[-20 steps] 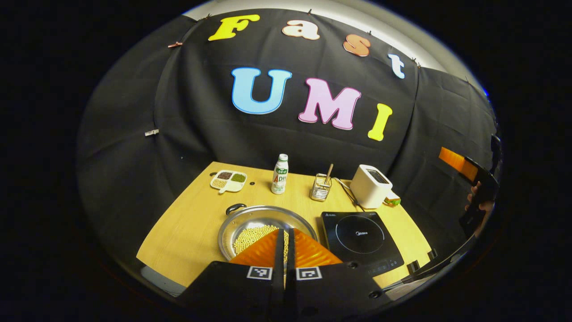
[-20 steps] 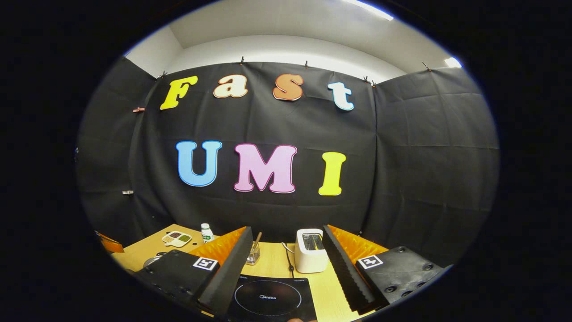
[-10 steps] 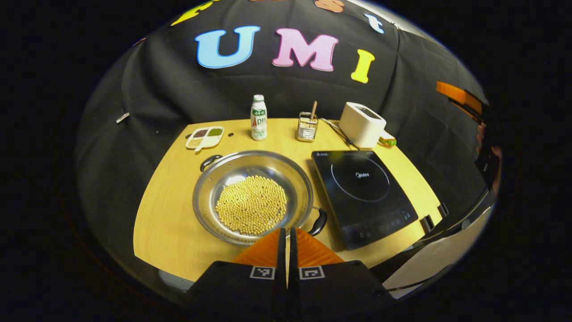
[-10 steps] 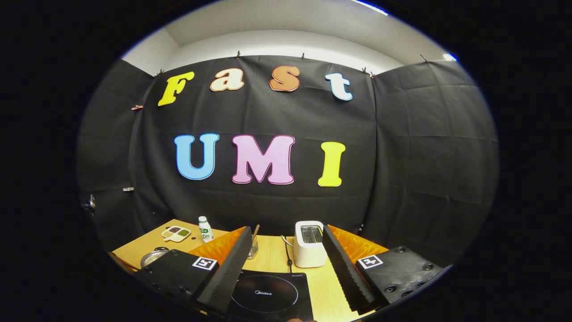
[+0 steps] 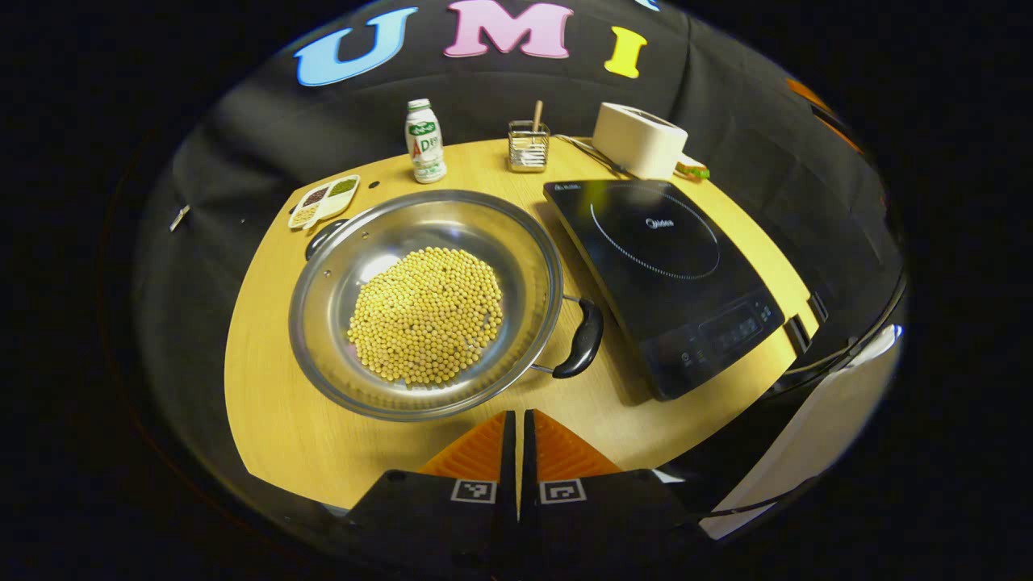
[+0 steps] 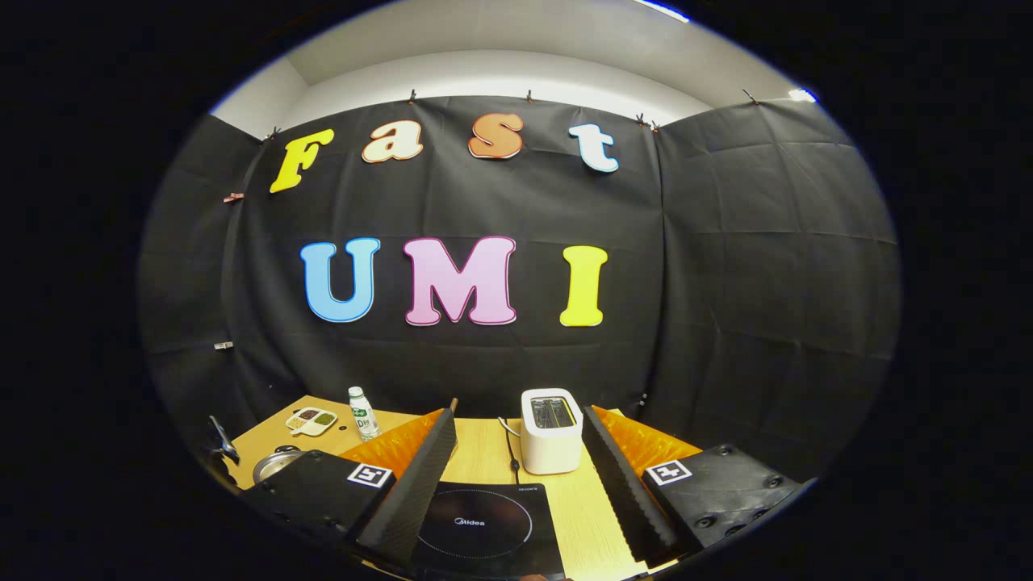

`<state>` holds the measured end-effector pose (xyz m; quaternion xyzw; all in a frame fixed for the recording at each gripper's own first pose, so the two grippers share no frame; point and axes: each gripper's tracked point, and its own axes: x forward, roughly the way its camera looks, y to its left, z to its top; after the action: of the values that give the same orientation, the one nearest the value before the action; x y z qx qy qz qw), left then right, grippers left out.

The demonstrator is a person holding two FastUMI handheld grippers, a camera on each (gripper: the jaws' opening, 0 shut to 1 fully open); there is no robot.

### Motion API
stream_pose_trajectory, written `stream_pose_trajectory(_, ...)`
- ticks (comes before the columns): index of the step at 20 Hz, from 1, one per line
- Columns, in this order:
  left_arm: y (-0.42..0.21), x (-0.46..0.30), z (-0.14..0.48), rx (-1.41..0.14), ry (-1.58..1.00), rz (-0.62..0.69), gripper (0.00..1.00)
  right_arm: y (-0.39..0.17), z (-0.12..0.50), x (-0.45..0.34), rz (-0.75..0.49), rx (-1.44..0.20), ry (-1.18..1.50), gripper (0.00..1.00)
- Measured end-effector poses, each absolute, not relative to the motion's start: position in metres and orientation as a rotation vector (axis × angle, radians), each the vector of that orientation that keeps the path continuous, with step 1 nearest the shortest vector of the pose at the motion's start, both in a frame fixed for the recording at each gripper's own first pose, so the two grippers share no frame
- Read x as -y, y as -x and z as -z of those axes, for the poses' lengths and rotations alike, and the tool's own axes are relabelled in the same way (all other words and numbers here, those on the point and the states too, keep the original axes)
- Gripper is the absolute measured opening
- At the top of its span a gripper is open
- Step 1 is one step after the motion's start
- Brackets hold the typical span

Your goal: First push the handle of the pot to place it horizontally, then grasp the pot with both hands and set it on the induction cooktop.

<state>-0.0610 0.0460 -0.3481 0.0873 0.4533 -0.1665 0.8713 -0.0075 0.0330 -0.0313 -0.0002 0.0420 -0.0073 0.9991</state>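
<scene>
A wide steel pot (image 5: pixel 323 331) holding yellow beans sits on the wooden table (image 5: pixel 266 403). Its two black handles lie on a diagonal: one (image 5: pixel 579 339) at the near right, the other (image 5: pixel 323 234) at the far left. A black induction cooktop (image 5: pixel 670 274) lies right of the pot. My left gripper (image 5: pixel 516 420) is shut with nothing between its fingers, just this side of the pot's near rim and left of the near handle. My right gripper (image 6: pixel 516 452) stands open above the cooktop (image 6: pixel 484 528), with the pot's rim (image 6: pixel 274 464) peeking out at its left.
Along the table's back edge stand a divided dish of grains (image 5: pixel 323 202), a small white bottle (image 5: pixel 424 141), a wire holder with a stick (image 5: pixel 529 145) and a white toaster (image 5: pixel 637 139) with its cord. The table's front edge runs close under my left gripper.
My left gripper has moved in and tilted down, so the pot and cooktop now loom larger and the near handle is in full sight. My right gripper has turned slightly right; it stays open.
</scene>
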Motion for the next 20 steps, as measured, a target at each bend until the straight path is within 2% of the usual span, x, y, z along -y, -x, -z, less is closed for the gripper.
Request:
stream_pose_trajectory(3, 0.053, -0.035, 0.367, -0.964, -0.251, 0.399, 0.05, 0.012, 0.031, -0.014, 0.068, -0.084, -0.004, 0.96)
stream_pose_trajectory(9, 0.035, -0.01, 0.382, -0.984, -0.29, 0.482, 0.05, 0.019, 0.035, 0.007, 0.137, -0.101, -0.015, 0.98)
stream_pose_trajectory(20, 0.015, 0.01, 0.376, -0.989, -0.275, 0.519, 0.05, 0.027, 0.043, 0.006, 0.151, -0.11, 0.011, 0.98)
